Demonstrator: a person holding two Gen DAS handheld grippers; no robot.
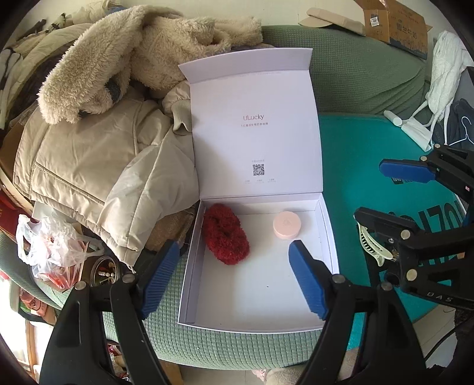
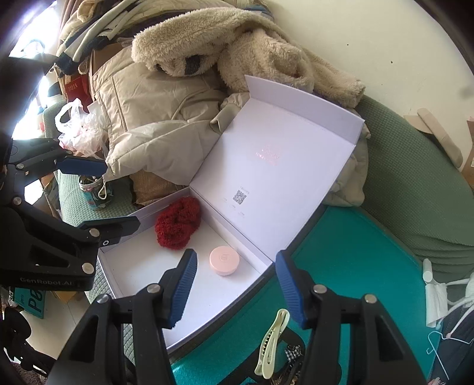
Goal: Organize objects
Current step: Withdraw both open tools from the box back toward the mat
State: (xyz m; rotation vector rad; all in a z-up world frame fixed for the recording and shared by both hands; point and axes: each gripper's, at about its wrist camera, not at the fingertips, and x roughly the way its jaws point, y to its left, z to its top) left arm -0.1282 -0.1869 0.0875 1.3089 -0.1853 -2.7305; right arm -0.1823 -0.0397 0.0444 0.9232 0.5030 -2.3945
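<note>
A white box (image 1: 254,302) lies open on a green sofa cushion, lid raised. Inside it are a fuzzy red scrunchie (image 1: 226,234) and a round pink case (image 1: 286,224); both also show in the right wrist view, the scrunchie (image 2: 177,226) and the case (image 2: 224,260). A pale yellow hair claw clip (image 2: 271,345) lies on the teal mat (image 2: 355,266) beside the box, just below my right gripper (image 2: 235,285), which is open and empty. My left gripper (image 1: 234,275) is open and empty above the box's near end.
Beige coats (image 1: 97,154) and fleece are piled left of the box. A plastic bag (image 1: 56,245) and a jar (image 1: 103,271) sit at the left. A checked item (image 2: 293,354) lies by the clip. Cardboard (image 1: 394,23) rests on the sofa back.
</note>
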